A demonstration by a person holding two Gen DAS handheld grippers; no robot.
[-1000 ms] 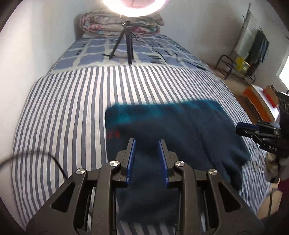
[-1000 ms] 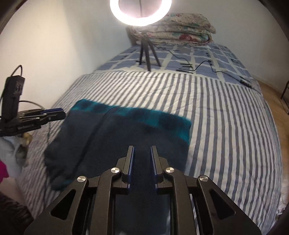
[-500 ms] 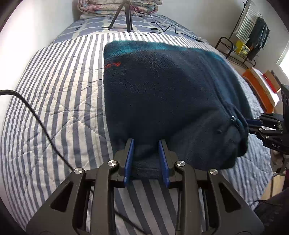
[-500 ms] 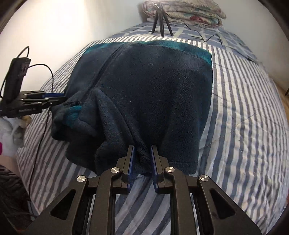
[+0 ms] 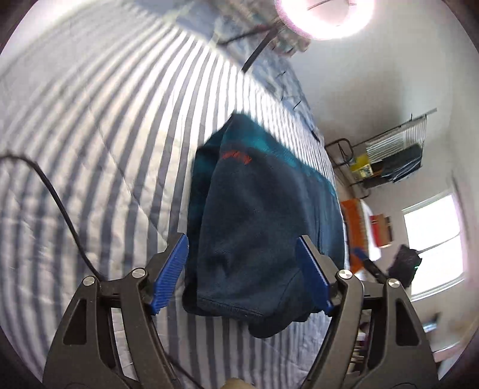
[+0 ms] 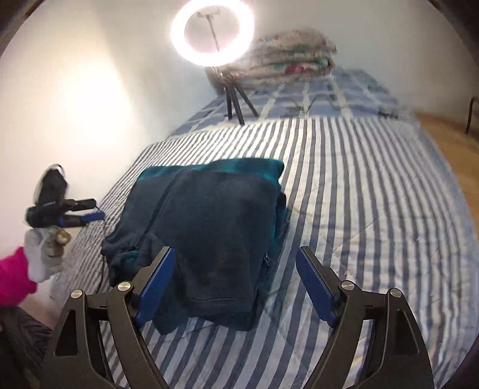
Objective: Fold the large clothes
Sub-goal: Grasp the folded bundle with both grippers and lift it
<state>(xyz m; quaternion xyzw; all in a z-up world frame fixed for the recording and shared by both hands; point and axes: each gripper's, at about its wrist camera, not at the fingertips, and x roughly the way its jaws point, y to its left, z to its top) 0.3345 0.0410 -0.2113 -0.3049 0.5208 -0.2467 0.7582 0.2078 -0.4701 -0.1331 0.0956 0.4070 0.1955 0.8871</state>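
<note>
Left wrist view: the left tongs (image 5: 242, 269) stand wide apart, their jaws having just been opening; the folded dark blue fleece (image 5: 257, 227) lies between the blue pads (image 5: 170, 269), which press on nothing. It rests on the striped bed cover (image 5: 89, 134). A black cable (image 5: 60, 203) crosses the cover at left, and a ring light (image 5: 326, 18) glows above.

Right wrist view: the right tongs (image 6: 233, 284) are likewise spread wide, having just been opening, empty, the fleece (image 6: 209, 221) lying folded on the bed cover (image 6: 374, 194) before them. The left tongs (image 6: 89, 215) hover beside its left edge. A stack of quilts (image 6: 287, 59) sits at the bed's head.
</note>
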